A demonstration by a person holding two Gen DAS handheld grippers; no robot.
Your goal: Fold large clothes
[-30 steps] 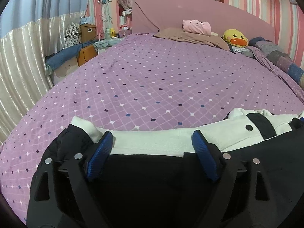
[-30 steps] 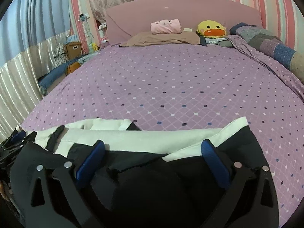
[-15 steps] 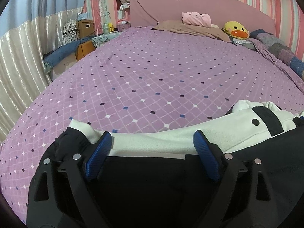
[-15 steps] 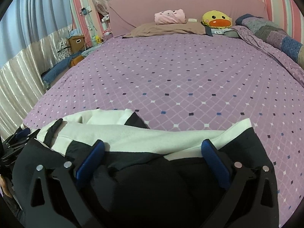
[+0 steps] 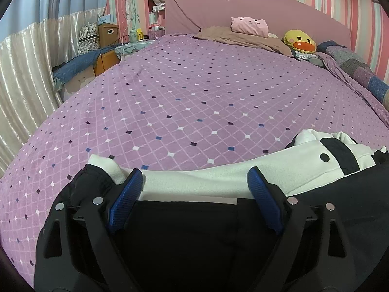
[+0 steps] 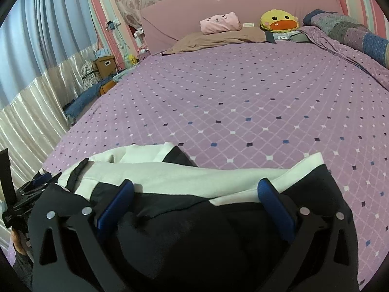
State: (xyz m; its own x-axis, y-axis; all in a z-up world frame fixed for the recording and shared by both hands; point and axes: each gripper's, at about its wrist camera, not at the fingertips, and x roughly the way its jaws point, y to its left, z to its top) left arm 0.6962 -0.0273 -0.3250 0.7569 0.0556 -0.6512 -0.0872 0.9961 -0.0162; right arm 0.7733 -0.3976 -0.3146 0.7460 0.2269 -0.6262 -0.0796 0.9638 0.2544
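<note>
Black-and-white garment (image 5: 243,182) (image 6: 184,177) lay bunched at near edge of purple bed (image 5: 194,102) (image 6: 243,102). Left gripper (image 5: 194,189) spread wide over it; right gripper (image 6: 194,197) likewise, nothing pinched. Duck toy (image 5: 300,41) far off by headboard.

Cloth nearly everywhere, matt and soft.
My left tongs (image 5: 194,182): ribbed blue pads (image 5: 128,194), matt black plastic, shiny metal rivets. Jacket (image 5: 218,177): fleecy white lining, smooth black shell. Bedspread (image 5: 194,92) velvety; curtain (image 5: 22,73) satiny, glossy.
</note>
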